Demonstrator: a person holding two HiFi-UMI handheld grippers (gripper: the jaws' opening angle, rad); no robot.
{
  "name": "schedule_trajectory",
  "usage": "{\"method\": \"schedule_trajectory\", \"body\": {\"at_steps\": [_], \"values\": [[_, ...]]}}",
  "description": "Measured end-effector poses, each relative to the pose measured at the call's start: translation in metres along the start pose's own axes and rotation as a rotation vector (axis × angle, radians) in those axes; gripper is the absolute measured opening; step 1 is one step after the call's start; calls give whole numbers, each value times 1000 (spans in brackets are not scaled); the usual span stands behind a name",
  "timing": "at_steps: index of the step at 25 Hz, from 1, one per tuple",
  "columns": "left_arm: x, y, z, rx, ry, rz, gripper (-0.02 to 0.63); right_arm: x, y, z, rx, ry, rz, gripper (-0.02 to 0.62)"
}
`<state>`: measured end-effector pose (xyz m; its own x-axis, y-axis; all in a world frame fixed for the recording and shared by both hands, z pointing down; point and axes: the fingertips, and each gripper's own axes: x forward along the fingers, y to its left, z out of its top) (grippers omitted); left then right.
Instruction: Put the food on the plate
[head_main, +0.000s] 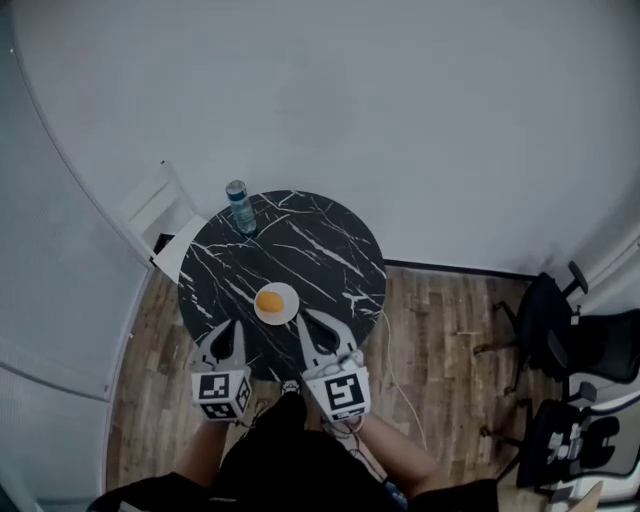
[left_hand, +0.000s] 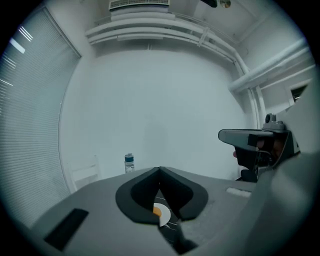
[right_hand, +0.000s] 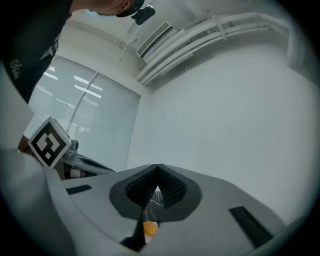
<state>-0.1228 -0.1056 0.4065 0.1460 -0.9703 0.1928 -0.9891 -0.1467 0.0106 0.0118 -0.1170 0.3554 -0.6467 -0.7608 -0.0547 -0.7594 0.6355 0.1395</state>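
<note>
An orange piece of food (head_main: 269, 301) lies on a small white plate (head_main: 289, 311) near the front edge of a round black marble table (head_main: 320, 250). Both grippers hang above the table's near edge, short of the plate. My left gripper (head_main: 229, 330) is shut with nothing in it; through the slit below its tips I see the food (left_hand: 157, 211) and the plate (left_hand: 164, 215). My right gripper (head_main: 309, 318) is shut and empty too, just right of the plate; its own view shows the food (right_hand: 149, 228) below the closed jaws.
A blue-capped bottle (head_main: 240, 207) stands at the table's far left edge, also seen as the bottle (left_hand: 129, 163) from the left gripper. A white chair (head_main: 160, 215) sits behind the table. Black office chairs (head_main: 560, 330) stand to the right on the wooden floor.
</note>
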Motion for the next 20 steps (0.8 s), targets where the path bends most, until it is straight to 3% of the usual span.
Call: {"method": "schedule_trajectory", "body": {"at_steps": [11,20], "values": [[-19,-5,25,23,-35,-16,0,3,15,5,-8,30,28,-5],[-31,-19,26,20,-51,-41,0,-26,13,-2,25,51,-21,-5]]}}
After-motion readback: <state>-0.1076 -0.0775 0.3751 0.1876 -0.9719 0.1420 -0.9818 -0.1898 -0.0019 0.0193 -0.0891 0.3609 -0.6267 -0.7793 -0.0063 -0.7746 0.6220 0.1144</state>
